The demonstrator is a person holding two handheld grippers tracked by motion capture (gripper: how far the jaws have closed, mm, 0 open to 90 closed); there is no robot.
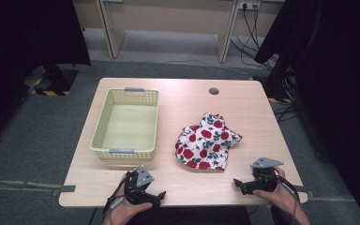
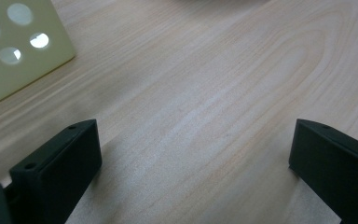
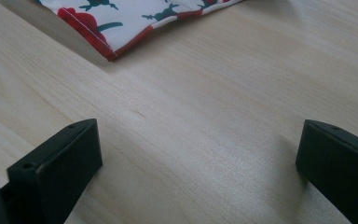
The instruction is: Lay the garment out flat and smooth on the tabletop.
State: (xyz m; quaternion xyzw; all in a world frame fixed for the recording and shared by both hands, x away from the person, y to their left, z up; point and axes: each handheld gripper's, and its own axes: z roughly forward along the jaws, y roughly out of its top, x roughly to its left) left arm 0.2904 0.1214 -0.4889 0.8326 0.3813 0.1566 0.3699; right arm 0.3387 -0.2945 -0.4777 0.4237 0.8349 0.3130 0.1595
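Note:
A crumpled white cloth point(image 1: 206, 142) printed with red flowers and green leaves lies on the wooden table right of centre; its hem point(image 3: 121, 28) shows at the top of the right gripper view. A pale yellow plastic basket point(image 1: 126, 123) stands empty to its left, and one perforated corner point(image 2: 14, 51) appears in the left gripper view. My left gripper point(image 1: 146, 194) rests near the front edge below the basket, open, with bare wood between its jaws point(image 2: 191, 158). My right gripper point(image 1: 240, 185) sits at the front right, just below the cloth, open point(image 3: 196, 163) and apart from the fabric.
A round cable hole point(image 1: 213, 91) sits near the table's far edge. Table legs and cables point(image 1: 251, 33) stand behind on the grey floor. Dark curtains point(image 1: 337, 93) hang on both sides. Bare wood point(image 1: 192, 183) lies between the two grippers.

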